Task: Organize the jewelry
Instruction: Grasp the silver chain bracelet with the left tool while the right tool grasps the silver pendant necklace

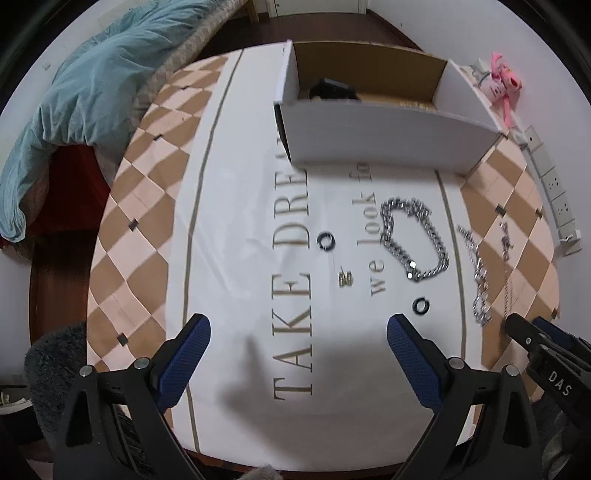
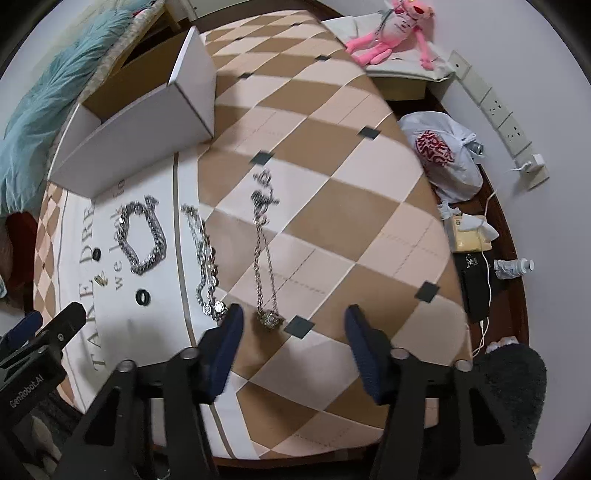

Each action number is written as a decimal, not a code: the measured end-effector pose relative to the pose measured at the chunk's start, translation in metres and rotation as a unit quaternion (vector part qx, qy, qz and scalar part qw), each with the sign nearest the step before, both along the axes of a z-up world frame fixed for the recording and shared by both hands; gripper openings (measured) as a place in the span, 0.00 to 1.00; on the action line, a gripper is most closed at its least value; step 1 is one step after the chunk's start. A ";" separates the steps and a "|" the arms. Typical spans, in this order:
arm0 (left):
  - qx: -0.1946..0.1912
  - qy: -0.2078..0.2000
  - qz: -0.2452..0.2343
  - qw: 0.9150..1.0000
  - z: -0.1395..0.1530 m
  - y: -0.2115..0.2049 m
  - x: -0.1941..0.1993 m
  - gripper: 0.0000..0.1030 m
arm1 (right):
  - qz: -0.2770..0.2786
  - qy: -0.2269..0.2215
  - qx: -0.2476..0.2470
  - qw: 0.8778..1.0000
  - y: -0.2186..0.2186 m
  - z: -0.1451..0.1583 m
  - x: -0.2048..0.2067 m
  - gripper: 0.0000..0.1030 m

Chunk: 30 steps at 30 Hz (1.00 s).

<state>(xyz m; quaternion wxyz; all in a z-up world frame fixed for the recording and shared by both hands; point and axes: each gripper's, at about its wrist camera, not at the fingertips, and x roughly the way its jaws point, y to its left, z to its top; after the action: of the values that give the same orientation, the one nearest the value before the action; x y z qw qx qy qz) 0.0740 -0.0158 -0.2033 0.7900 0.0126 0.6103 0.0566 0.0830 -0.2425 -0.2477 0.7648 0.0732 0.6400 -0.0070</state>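
Surface: a table covered by a tan-and-cream checkered cloth (image 2: 332, 192), with a white printed sheet (image 1: 258, 258) laid over its middle; gold lettering reads "TAKE DRE…" and "we look fo…". A teal blanket (image 1: 74, 96) fills the upper left of the left wrist view. A pink plush toy (image 2: 399, 33) sits at the top right of the right wrist view, with a white plastic bag (image 2: 443, 155) below it at the right edge.

Box: an open white cardboard box (image 1: 384, 136) with a brown interior stands at the top centre of the left wrist view, on the sheet's far end. A dark object lies inside; I cannot identify it.

Jewelry, left wrist view:
- Chunky silver chain (image 1: 413, 236), looped, right of centre on the sheet.
- Two black rings: one (image 1: 326, 240) at mid-frame, one (image 1: 421, 306) lower right, near the right fingertip of the left gripper.
- Small gold piece (image 1: 345, 279) between the rings.
- Thinner silver chain (image 1: 478, 280) at the sheet's right border, blurred.

Right wrist view: a long pendant necklace (image 2: 266, 258) lies on the checkered cloth at centre, its pendant end between and just above the fingertips.

Left gripper (image 1: 298, 332): fingers wide apart, holding nothing, low in the frame over the sheet.
Right gripper (image 2: 293, 325): fingers wide apart, holding nothing, over the cloth.
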 end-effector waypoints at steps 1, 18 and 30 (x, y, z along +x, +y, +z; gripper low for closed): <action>-0.001 0.004 0.000 1.000 -0.002 -0.001 -0.001 0.95 | 0.006 -0.008 -0.007 1.000 0.002 0.001 0.000 0.34; -0.085 0.024 -0.004 0.996 -0.013 -0.025 0.051 0.82 | -0.052 -0.066 0.017 0.996 -0.024 0.035 0.026 0.12; -0.046 0.009 -0.107 0.993 -0.019 -0.062 0.077 0.13 | -0.062 -0.068 0.025 0.995 -0.026 0.037 0.038 0.12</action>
<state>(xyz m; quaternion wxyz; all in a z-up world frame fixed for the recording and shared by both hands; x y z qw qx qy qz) 0.1511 -0.0774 -0.2224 0.7856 0.0419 0.6147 -0.0569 0.1214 -0.2689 -0.2106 0.8027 0.1325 0.5806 -0.0332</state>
